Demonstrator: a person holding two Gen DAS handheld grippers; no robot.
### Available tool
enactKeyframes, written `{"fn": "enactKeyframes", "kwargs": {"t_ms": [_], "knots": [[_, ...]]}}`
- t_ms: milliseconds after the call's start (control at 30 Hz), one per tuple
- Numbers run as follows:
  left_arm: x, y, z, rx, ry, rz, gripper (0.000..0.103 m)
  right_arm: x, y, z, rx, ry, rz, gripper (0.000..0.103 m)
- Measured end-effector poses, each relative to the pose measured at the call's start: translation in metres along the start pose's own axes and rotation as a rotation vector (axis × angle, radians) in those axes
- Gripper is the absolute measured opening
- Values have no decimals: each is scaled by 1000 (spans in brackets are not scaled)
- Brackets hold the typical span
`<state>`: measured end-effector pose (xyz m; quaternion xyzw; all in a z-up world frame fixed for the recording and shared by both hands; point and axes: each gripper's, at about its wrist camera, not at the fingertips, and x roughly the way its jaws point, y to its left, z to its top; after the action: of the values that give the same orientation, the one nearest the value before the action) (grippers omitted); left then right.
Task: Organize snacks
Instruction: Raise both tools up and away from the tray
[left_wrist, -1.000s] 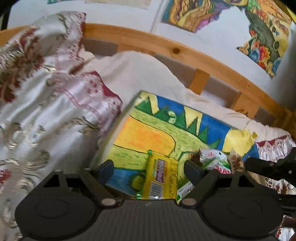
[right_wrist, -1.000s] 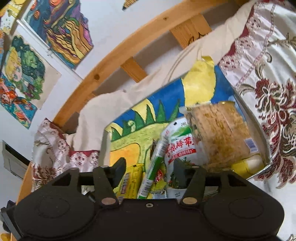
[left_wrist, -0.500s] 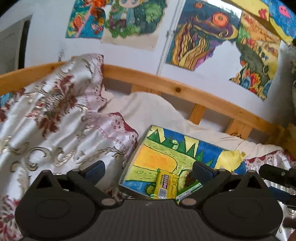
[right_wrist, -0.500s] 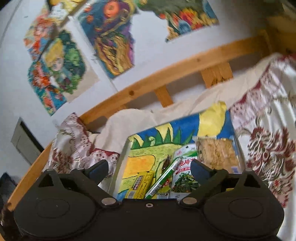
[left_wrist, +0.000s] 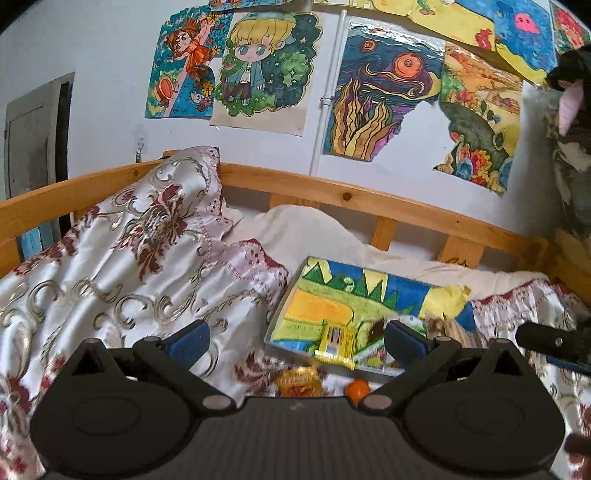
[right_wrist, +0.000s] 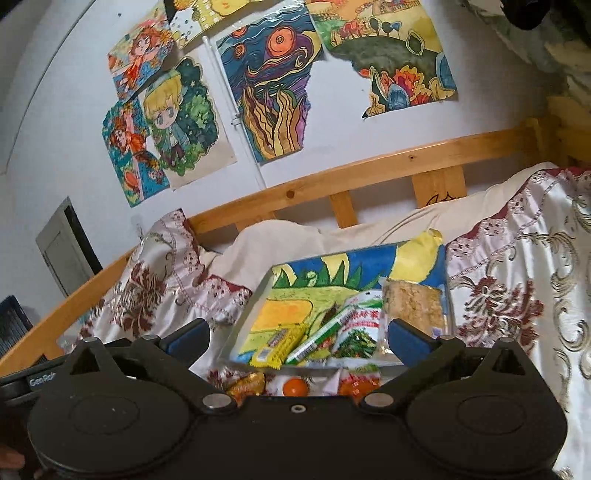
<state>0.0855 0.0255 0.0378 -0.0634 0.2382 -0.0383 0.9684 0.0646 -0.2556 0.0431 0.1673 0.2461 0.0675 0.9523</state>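
A shallow tray lined with a painted drawing lies on the bed. In it are a yellow packet, a green stick pack, a white and green bag and a brown cracker pack. Loose on the cover in front of the tray are a gold wrapped sweet, a small orange ball and a red packet. My left gripper hangs open and empty, short of the tray. My right gripper is opening its jaws with nothing between them.
A satin cover with red flowers drapes the bed on both sides of the tray. A white pillow and a wooden bed rail stand behind it. Drawings hang on the wall, and a door is at the left.
Both grippers drew back and upward from the tray, which now looks smaller. Both sets of jaws widened. The loose snacks in front of the tray came into view, and the right view rolled level.
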Motion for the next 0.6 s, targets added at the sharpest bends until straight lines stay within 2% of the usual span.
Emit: {"fn": "enactKeyframes", "kwargs": {"t_ms": [333,600], "knots": [[-35,-8,-35,65,40,12,102,-32,7,-30,-73,42,-35,102],[-51,-9,-56,97,83,19,102,-44,9,-51,-125,94,-122,102]]}}
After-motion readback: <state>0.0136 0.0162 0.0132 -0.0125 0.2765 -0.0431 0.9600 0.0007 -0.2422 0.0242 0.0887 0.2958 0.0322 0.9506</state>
